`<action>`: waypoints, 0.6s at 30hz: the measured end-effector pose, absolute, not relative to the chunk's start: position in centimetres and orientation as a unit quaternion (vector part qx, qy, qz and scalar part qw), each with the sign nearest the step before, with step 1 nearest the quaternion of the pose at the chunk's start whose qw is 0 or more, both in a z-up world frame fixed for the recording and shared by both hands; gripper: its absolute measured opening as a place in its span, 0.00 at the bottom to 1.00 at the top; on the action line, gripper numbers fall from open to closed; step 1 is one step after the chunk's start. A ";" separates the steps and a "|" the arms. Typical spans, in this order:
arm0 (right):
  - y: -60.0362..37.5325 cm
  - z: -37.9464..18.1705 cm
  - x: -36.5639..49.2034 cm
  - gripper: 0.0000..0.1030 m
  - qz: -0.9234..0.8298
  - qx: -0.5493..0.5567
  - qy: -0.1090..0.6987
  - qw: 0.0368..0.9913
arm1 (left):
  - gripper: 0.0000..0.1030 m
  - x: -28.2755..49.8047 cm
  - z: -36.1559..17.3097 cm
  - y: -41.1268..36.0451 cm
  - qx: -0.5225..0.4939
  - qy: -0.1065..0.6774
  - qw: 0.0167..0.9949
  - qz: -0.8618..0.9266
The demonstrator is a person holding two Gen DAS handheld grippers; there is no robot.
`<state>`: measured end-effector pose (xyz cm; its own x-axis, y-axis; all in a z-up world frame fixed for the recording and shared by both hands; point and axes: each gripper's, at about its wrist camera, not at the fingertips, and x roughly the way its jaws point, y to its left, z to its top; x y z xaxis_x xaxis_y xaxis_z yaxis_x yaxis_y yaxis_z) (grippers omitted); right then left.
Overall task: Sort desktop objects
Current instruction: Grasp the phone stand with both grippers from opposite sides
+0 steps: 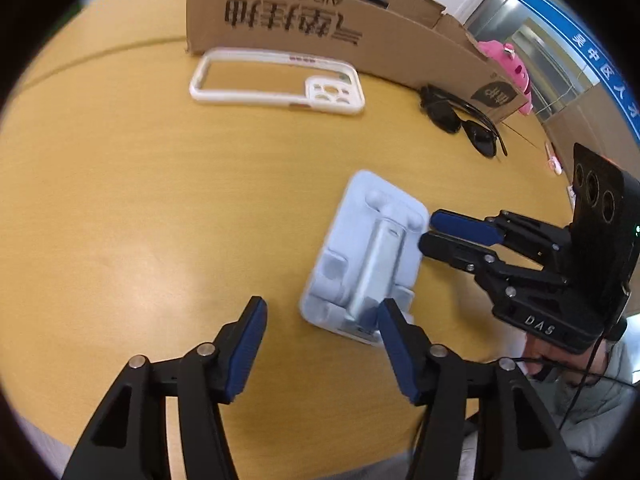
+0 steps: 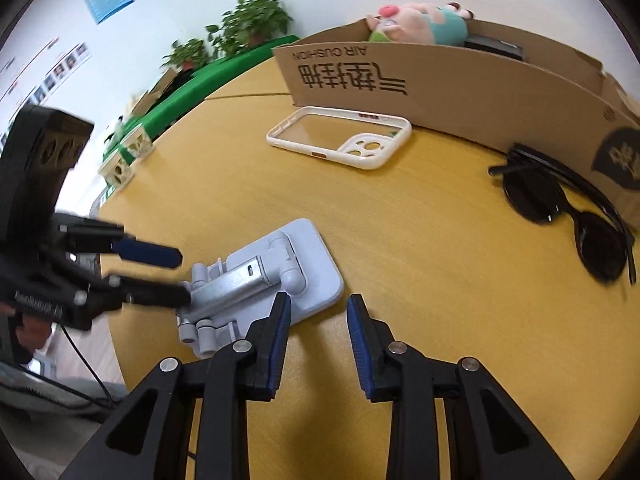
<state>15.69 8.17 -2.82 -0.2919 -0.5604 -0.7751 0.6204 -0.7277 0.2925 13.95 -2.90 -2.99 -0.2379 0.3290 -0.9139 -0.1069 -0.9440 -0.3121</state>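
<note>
A pale blue folding phone stand (image 1: 368, 260) lies flat on the wooden table (image 1: 140, 200); it also shows in the right wrist view (image 2: 264, 280). My left gripper (image 1: 320, 340) is open, its right finger at the stand's near end. My right gripper (image 2: 318, 332) is open just beside the stand's base, and it appears in the left wrist view (image 1: 428, 232) at the stand's right edge. A white phone case (image 1: 276, 82) (image 2: 340, 138) and black sunglasses (image 1: 464, 120) (image 2: 568, 216) lie near a cardboard box (image 1: 320, 36) (image 2: 460, 84).
The box holds a plush toy (image 2: 420, 20) and a dark item. A pink plush (image 1: 512, 72) sits behind the box's right end. Small cartons (image 2: 128, 152) and potted plants (image 2: 244, 24) stand beyond the table's far left edge.
</note>
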 end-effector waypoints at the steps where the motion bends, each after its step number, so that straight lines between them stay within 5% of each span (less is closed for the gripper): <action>1: 8.1 -2.9 15.9 0.31 -0.799 0.473 0.027 0.370 | 0.56 14.1 -3.2 -2.4 -0.605 -0.100 0.148 0.776; 4: 7.7 -2.2 16.9 0.31 -0.790 0.468 0.054 0.392 | 0.57 14.4 -3.4 -1.7 -0.606 -0.095 0.147 0.776; 8: 7.0 -0.5 15.8 0.60 -0.793 0.425 0.121 0.421 | 0.54 14.3 -3.6 -2.2 -0.596 -0.103 0.145 0.783; 12: 4.7 -1.2 14.1 0.60 -0.758 0.414 0.213 0.457 | 0.55 14.4 -3.4 -1.9 -0.590 -0.096 0.143 0.789; 15: 4.2 -2.0 12.4 0.60 -0.736 0.431 0.203 0.481 | 0.50 13.9 -3.4 -2.1 -0.587 -0.092 0.141 0.792; 18: 4.9 -2.4 11.8 0.45 -0.727 0.446 0.173 0.493 | 0.50 13.3 -3.5 -2.4 -0.586 -0.093 0.150 0.791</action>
